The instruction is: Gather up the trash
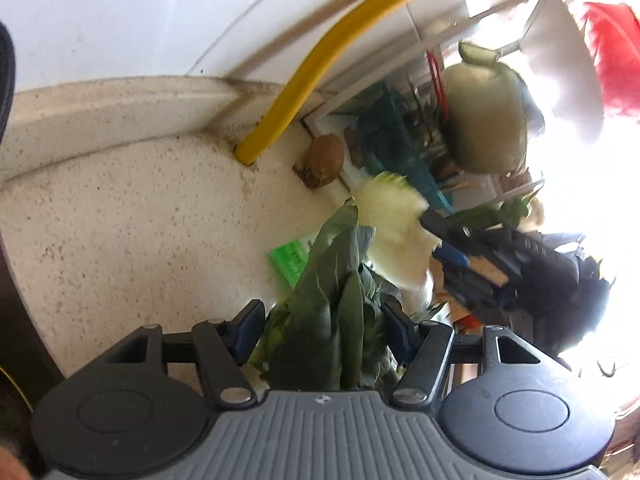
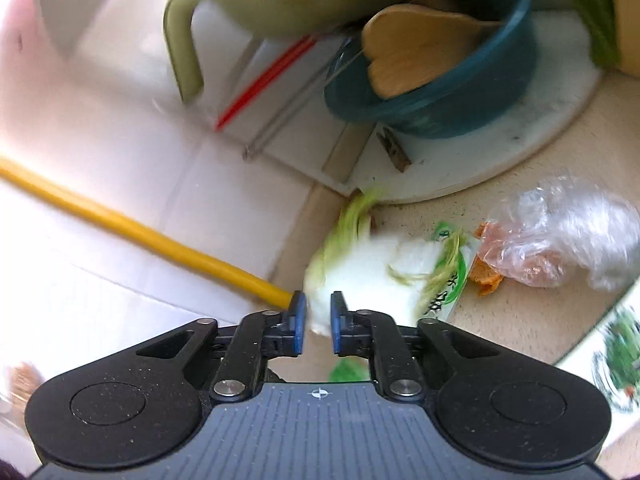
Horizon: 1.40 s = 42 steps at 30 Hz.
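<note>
**Both tongs loaded with vegetable scraps; carry-off pending**

We find the left gripper (image 1: 324,332) closed around a bunch of dark green leaves (image 1: 336,280), the pads pressing the bundle from both sides at its lower part. The right gripper (image 2: 318,320) stands nearly closed on the white stalk end of a cabbage piece (image 2: 360,264); the stalk sits between the pads, though we cannot confirm that both pads touch it. Both scraps are over the speckled countertop (image 1: 120,220), near the wall corner where a yellow hose (image 1: 320,64) comes down.

In our judgement the step in hand is lifting these scraps clear. The leaves flop above the pads, so a steady squeeze and a slow, level carry should prevent shedding. The cabbage is held only at its edge; a deeper bite before lifting would be safer.

Further trash lies near: a green printed wrapper (image 2: 448,280) partly under the cabbage, and a clear plastic bag (image 2: 560,236) with orange peel (image 2: 486,280) beside it.

Limits of observation: no bin appears in either view. Both views are motion-blurred, and the right side of the left wrist view is washed out by glare. A brown rounded object (image 1: 324,160) by the hose cannot be identified.
</note>
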### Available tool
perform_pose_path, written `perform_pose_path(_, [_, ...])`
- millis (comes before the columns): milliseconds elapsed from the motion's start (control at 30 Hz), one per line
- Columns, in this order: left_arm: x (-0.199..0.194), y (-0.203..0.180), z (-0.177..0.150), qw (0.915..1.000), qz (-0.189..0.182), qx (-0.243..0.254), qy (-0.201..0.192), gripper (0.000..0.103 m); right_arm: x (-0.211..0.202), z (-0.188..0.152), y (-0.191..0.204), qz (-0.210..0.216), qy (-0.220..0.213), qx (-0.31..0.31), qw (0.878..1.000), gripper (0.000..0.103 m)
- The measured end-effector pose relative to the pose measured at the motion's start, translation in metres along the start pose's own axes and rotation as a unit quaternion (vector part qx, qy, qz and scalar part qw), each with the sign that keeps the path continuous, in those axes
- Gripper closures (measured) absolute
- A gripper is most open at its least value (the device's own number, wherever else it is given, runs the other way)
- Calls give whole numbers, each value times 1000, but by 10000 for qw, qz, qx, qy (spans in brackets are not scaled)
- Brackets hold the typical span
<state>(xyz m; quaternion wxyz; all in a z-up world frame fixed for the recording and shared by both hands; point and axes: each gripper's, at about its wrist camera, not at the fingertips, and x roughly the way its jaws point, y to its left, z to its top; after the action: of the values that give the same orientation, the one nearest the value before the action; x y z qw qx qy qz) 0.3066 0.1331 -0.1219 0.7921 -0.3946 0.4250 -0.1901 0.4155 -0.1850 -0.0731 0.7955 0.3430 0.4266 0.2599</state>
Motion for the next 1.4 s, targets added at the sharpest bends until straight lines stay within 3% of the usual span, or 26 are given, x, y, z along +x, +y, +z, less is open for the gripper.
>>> perform_pose_path(100, [-5, 0, 2, 9998, -143, -111, -71, 44, -14, 1, -5, 249, -167, 169, 9994, 90])
perform_pose_path(167, [-7, -2, 2, 9998, -82, -104, -113, 44, -21, -1, 4, -516, -414, -295, 9974, 80])
perform_pose_path(200, [-7, -3, 1, 9999, 16, -56, -135, 44, -21, -4, 9, -783, -448, -633, 9939, 71])
perform_pose_path(300, [-8, -2, -3, 9998, 148, 8, -104, 44, -9, -13, 23, -616, 26, -1112, 9919, 42])
perform_pose_path(333, [-7, -1, -4, 9999, 148, -35, -71, 44, -2, -15, 28, -720, 177, -1300, 9887, 37])
perform_pose_path(433, [-4, 2, -8, 9998, 162, -123, -34, 44, 19, -14, 30, -1100, 436, -1484, 9818, 36])
perform_pose_path(533, [-4, 6, -11, 9998, 113, -190, -26, 44, 39, -8, 17, -1248, 846, -1117, 9822, 32])
perform_pose_path(633, [-4, 9, -11, 9997, 58, -235, -31, 44, 41, -7, 3, -1265, 958, -754, 9845, 34])
perform_pose_path(833, [-2, 13, -9, 9996, -13, -268, 12, 44, 12, -14, 8, -1204, 551, -402, 9904, 29])
perform_pose_path(1033, [3, 13, -7, 9996, -23, -258, 81, 43, 21, -5, 12, -1240, 661, -327, 9895, 29])
perform_pose_path(1133, [5, 13, -6, 9996, -20, -265, 105, 43, 39, 4, 15, -1347, 1075, -322, 9845, 28])
perform_pose_path(1233, [6, 12, -6, 9996, -11, -242, 120, 43, 63, 14, 18, -1572, 1699, -441, 9718, 24])
perform_pose_path(1333, [6, 12, -7, 9997, -15, -211, 101, 43, 67, 14, 20, -1776, 1809, -607, 9654, 30])
perform_pose_path(1400, [5, 12, -8, 9997, -25, -208, 105, 43, 61, 10, 22, -1530, 1728, -536, 9715, 33])
